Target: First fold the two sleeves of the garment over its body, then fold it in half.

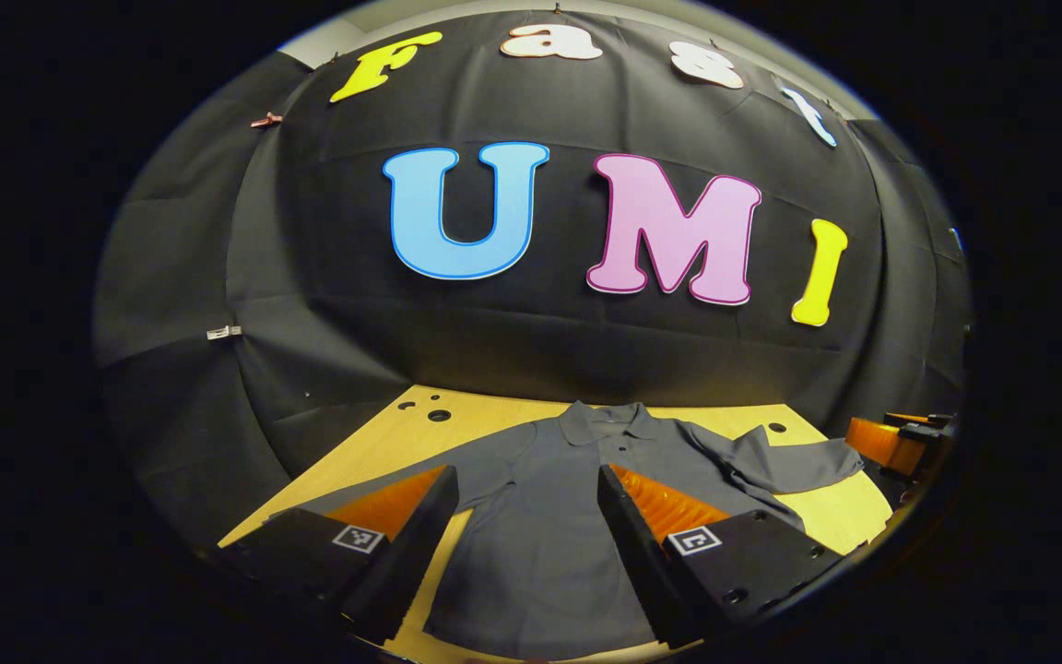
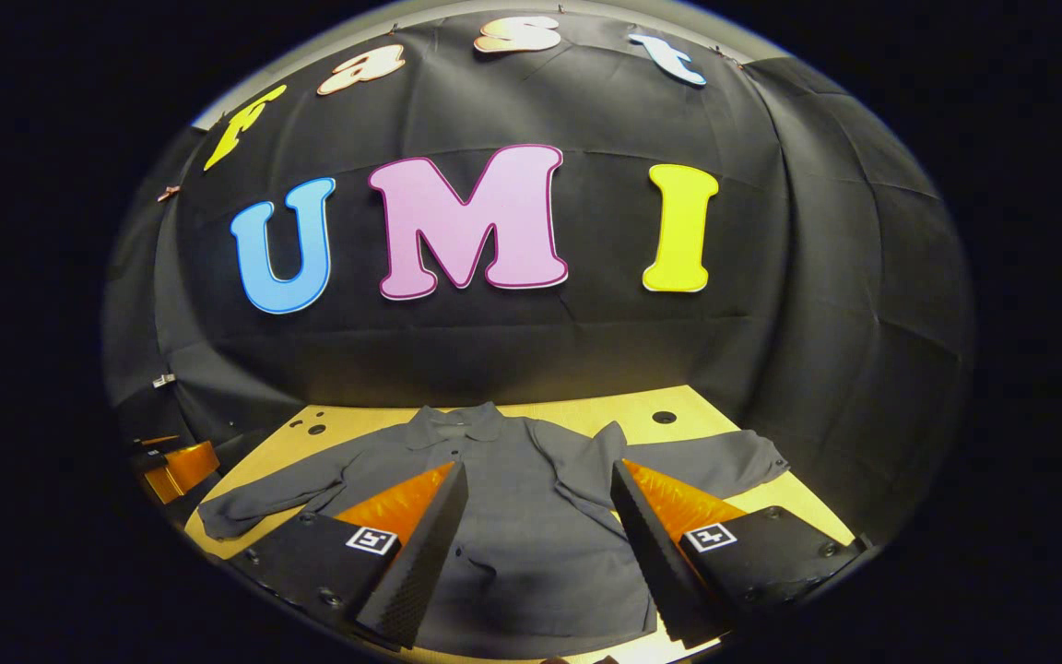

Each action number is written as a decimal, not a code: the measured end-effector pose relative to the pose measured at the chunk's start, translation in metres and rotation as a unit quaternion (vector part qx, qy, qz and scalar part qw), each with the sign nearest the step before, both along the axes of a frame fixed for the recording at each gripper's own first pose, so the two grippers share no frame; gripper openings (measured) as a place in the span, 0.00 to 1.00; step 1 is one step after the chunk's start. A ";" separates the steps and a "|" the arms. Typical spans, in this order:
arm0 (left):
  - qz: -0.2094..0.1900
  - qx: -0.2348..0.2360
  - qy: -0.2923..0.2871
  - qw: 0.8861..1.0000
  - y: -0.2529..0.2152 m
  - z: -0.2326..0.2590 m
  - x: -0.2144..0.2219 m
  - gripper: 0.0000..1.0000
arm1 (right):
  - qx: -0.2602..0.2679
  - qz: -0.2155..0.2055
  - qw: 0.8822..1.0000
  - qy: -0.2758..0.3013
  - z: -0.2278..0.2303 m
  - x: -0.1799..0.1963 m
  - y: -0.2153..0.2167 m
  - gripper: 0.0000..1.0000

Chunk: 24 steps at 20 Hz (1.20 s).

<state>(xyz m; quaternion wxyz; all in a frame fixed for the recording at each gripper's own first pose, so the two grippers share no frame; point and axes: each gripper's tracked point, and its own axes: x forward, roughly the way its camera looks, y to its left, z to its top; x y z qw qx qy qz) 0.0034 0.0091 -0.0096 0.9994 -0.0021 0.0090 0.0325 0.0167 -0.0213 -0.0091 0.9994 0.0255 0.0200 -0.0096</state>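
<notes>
The shirt (image 1: 540, 516) lies flat, front up, on the surface (image 1: 374, 433), collar (image 1: 607, 422) toward the booth wall and hem toward the viewer; this layout presents both sleeves for folding, and in my judgement no fold has yet been made. In the right gripper view the left sleeve (image 2: 264, 493) runs outward along the surface toward its near left edge, and the right sleeve (image 2: 725, 461) reaches the opposite way, with a raised crease near the shoulder; both lie off the body, well apart from each other. The left gripper (image 1: 526, 516) hangs above the lower body of the shirt with its jaws wide apart, holding nothing; the right gripper (image 2: 540, 526) hangs likewise over the body, jaws spread, empty; neither appears to touch the cloth, though contact cannot be ruled out at the hem. The right gripper also shows at the far right edge of the left gripper view, beside the sleeve end there; the left gripper shows at the left edge of the right gripper view, near the other cuff. Material: the shirt is a grey, thin woven cloth, matte, with a turned collar and a buttoned placket; it looks limp and likely to drag or bunch if lifted by one point. The surface is pale wood board, smooth, with drilled round holes (image 1: 439, 415) near its far corners. The finger pads are ribbed, suited to pinching thin cloth.
</notes>
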 end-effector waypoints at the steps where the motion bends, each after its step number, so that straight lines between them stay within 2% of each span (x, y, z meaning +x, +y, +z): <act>1: 0.000 0.001 -0.002 1.000 0.000 -0.001 -0.001 0.96 | 0.000 -0.002 1.000 0.002 0.000 0.001 -0.002 0.96; 8: -0.002 0.005 0.009 1.000 -0.004 -0.007 -0.002 0.96 | 0.008 -0.047 0.999 0.010 -0.003 0.018 -0.045 0.96; 13: 0.005 0.015 0.013 1.000 -0.006 -0.008 -0.001 0.96 | 0.025 -0.098 0.995 0.023 -0.009 0.033 -0.103 0.96; 21: 0.017 0.010 0.054 0.998 -0.014 -0.025 -0.004 0.96 | 0.083 -0.190 0.975 0.082 -0.045 0.062 -0.217 0.99; 24: 0.030 0.009 0.070 0.997 -0.015 -0.029 -0.003 0.96 | 0.081 -0.217 0.966 0.115 -0.066 0.074 -0.255 0.99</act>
